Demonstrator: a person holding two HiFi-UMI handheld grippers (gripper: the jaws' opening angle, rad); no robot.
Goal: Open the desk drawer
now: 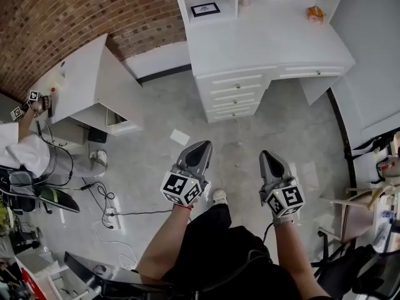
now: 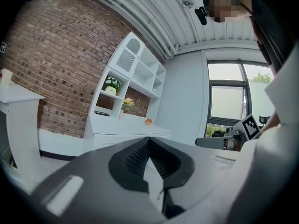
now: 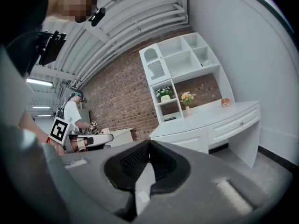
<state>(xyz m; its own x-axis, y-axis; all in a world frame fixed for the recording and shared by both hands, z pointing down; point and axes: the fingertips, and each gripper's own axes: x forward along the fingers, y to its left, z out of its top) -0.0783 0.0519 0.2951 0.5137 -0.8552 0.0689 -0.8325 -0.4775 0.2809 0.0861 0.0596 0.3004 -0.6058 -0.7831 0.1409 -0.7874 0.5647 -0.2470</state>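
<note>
We find the left gripper (image 1: 200, 147) and right gripper (image 1: 270, 159) both clenched, empty. The drawers (image 1: 237, 79) stand well ahead. Risk: jaws arriving closed cannot grip, and slip off.

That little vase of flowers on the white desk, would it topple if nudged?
Probably tips easily: the vase looks narrow and upright, with flowers spreading above it. Likely light, being small against the desk. Possibly breakable, but its material cannot be told from here.
</note>
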